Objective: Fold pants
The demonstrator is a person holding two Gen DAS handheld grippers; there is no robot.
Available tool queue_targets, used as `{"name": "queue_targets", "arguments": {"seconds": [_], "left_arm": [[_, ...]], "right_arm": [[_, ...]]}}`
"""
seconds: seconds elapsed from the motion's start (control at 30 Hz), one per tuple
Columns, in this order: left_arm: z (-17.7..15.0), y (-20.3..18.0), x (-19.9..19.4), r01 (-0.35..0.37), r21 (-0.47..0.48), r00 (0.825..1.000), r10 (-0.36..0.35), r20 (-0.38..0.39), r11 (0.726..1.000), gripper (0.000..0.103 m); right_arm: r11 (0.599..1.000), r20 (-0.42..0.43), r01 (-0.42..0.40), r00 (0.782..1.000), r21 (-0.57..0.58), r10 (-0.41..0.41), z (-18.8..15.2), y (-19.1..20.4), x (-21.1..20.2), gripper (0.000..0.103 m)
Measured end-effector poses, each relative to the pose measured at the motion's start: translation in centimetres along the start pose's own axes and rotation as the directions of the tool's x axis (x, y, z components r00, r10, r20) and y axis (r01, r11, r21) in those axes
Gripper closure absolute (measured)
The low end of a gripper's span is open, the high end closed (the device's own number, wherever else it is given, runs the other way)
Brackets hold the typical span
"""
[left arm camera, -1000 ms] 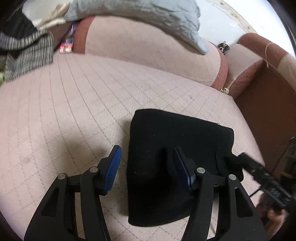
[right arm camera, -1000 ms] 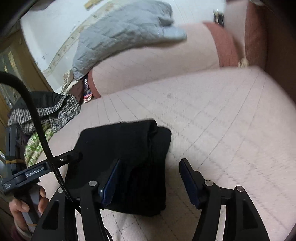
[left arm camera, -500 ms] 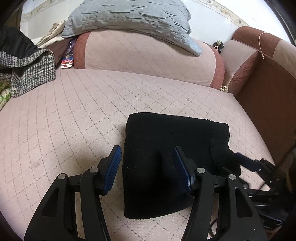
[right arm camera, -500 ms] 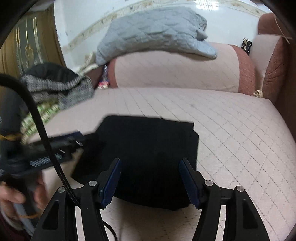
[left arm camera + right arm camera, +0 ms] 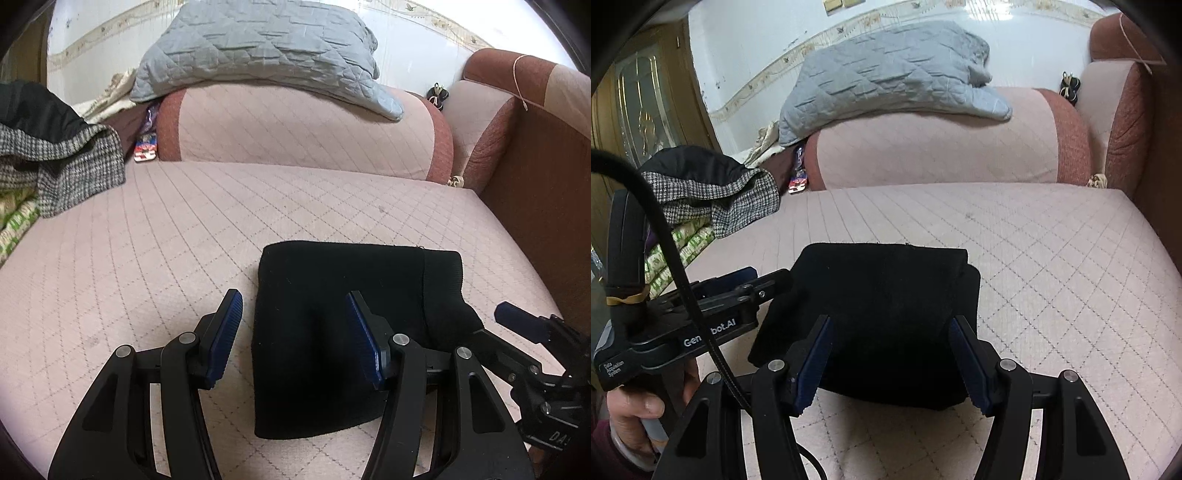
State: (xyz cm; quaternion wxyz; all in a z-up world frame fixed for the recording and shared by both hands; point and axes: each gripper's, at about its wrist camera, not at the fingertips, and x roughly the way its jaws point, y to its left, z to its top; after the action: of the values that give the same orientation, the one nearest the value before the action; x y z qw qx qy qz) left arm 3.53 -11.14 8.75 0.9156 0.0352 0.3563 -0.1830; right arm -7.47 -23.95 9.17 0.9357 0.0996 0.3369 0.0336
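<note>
The black pants (image 5: 343, 317) lie folded into a compact rectangle on the pink quilted sofa seat (image 5: 147, 240); they also show in the right wrist view (image 5: 886, 302). My left gripper (image 5: 295, 332) is open and empty, held just above the pants' near left edge. My right gripper (image 5: 890, 358) is open and empty, held over the pants' near edge. The right gripper also shows at the right of the left wrist view (image 5: 517, 332), and the left gripper at the left of the right wrist view (image 5: 746, 284).
A grey quilted pillow (image 5: 258, 48) rests on the sofa back. A checked garment pile (image 5: 55, 166) lies at the left end of the seat. The brown armrest (image 5: 535, 166) bounds the right side. A small packet (image 5: 146, 147) sits in the back corner.
Both grippers have drawn back and levelled out, away from the folded pants. The pants stay put. Both stay open.
</note>
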Motion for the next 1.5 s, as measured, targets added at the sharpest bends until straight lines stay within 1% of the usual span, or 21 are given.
{"name": "queue_targets", "arguments": {"seconds": [0.13,0.23,0.43,0.53,0.63,0.8,1.0,1.23,1.43,1.5], "left_arm": [[-0.3,-0.4,-0.2,-0.010,0.013,1.000,0.010,0.001,1.000,0.045],[-0.4,-0.5,-0.4,-0.014,0.018,1.000,0.014,0.001,1.000,0.045],[-0.4,-0.7,-0.7,-0.013,0.016,1.000,0.013,0.000,1.000,0.045],[-0.5,-0.8,-0.5,-0.016,0.020,1.000,0.016,-0.009,1.000,0.045],[-0.6,-0.9,-0.4,-0.022,0.022,1.000,0.023,-0.013,1.000,0.045],[-0.7,-0.8,-0.3,-0.019,0.010,1.000,0.019,-0.020,1.000,0.045],[-1.1,-1.4,0.0,-0.044,0.046,0.999,0.045,-0.026,0.998,0.045],[-1.6,-3.0,-1.7,-0.106,0.143,0.993,0.098,0.061,0.984,0.045],[-2.1,-3.5,-3.1,-0.086,0.137,0.995,0.077,0.066,0.987,0.045],[-2.1,-3.5,-4.2,-0.064,0.122,0.995,0.054,0.081,0.990,0.045]], "right_arm": [[1.000,0.014,0.018,1.000,-0.014,-0.018,-0.2,0.2,-0.4,0.041],[1.000,0.028,0.007,1.000,-0.009,-0.007,-0.3,0.3,-0.8,0.041],[0.998,0.043,-0.012,0.999,-0.065,0.015,-0.2,0.6,-1.0,0.039],[0.998,0.057,-0.025,0.998,-0.066,0.028,-0.5,0.5,-0.9,0.039],[0.997,0.048,-0.004,0.999,-0.077,0.008,-1.0,0.0,-0.3,0.039],[0.999,0.056,0.012,0.998,-0.034,-0.010,-0.9,-1.3,-0.3,0.039],[1.000,0.063,0.016,0.998,-0.024,-0.014,-0.7,-1.8,-0.5,0.038],[1.000,0.054,0.019,0.998,-0.022,-0.018,-0.9,-1.7,-0.9,0.038],[0.998,0.041,0.057,0.998,-0.009,-0.057,-0.6,-1.5,-2.4,0.038],[0.998,0.035,0.061,0.997,0.011,-0.062,-0.2,-1.3,-3.0,0.038]]}}
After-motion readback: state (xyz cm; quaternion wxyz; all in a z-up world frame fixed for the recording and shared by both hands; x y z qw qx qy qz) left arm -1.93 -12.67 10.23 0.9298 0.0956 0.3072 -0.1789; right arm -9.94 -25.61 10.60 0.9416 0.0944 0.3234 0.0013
